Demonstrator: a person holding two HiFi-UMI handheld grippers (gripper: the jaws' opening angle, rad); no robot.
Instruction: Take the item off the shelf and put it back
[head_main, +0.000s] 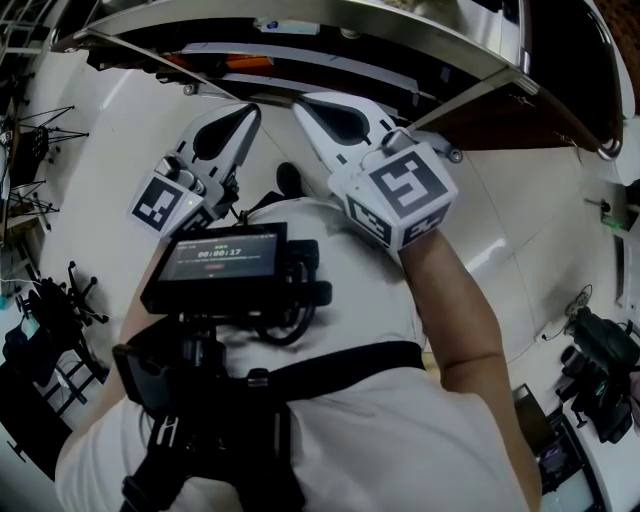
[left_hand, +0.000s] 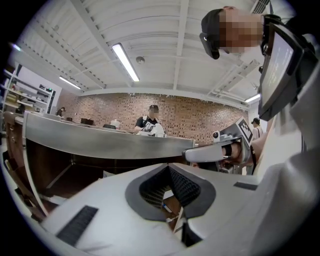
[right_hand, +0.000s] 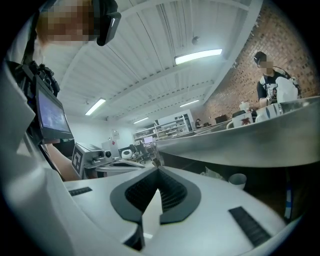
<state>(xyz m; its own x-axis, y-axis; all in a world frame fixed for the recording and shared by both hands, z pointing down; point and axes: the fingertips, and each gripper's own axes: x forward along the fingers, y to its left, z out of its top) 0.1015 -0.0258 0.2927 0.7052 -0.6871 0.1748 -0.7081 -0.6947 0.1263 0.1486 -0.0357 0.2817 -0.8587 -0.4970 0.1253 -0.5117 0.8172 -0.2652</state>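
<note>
Just short of the curved steel shelf (right_hand: 240, 145), the left gripper (head_main: 250, 112) and right gripper (head_main: 300, 103) sit side by side, both clenched on nothing. Beneath that shelf, ahead and right of the right gripper, a small white cup (right_hand: 238, 180) stands well apart.

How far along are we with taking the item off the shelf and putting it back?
Done: nothing I can confirm. In hand: nothing. The left gripper and right gripper both have jaws together and empty, held side by side before the shelf. Left: apparently the whole job, unless it is already finished; the pictures cannot tell. A white cup sits under the shelf's metal top, no gripper on it.
</note>
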